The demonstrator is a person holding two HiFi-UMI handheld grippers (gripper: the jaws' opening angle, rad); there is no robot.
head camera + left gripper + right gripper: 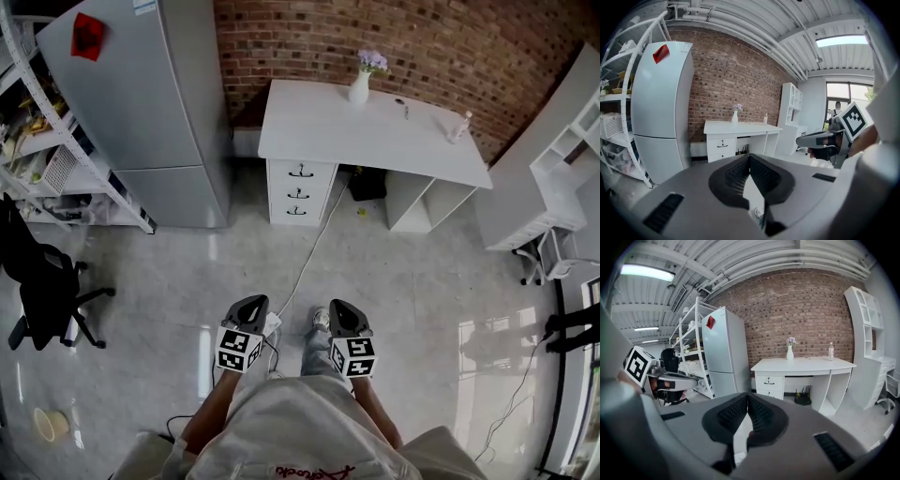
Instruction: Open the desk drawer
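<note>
Position of the work: the desk (375, 131) stands against the brick wall (422, 47), well apart from both tools. Its drawers (298, 192) sit stacked in a unit under the desk's left end, and all fronts are flush and closed.

Left hand-held gripper (247, 302): held low in front of the person, pointing towards the desk. In its own view the left hand-held gripper (750, 157) has its jaws closed tip to tip, with nothing between them.

Right hand-held gripper (339, 306): held just beside the left one, pointing the same way. In its own view the right hand-held gripper (747, 397) is likewise closed and empty.

View differences:
- Only the head view shows three drawer handles, the cable (314, 246) running across the floor from the desk towards the person, and the office chair (42, 281) at the left.
- The left gripper view shows two drawer fronts (721, 143) beside the fridge (658, 108), a window (848, 96) at the right, and the other tool with its marker cube.
- The right gripper view shows the drawer fronts (769, 382) side-on, the open knee space beside them with a dark bag (803, 398) on the floor, and the shelf rack (691, 357) next to the fridge.
- A vase with flowers (359, 86) and a small bottle (457, 127) stand on the desktop.
</note>
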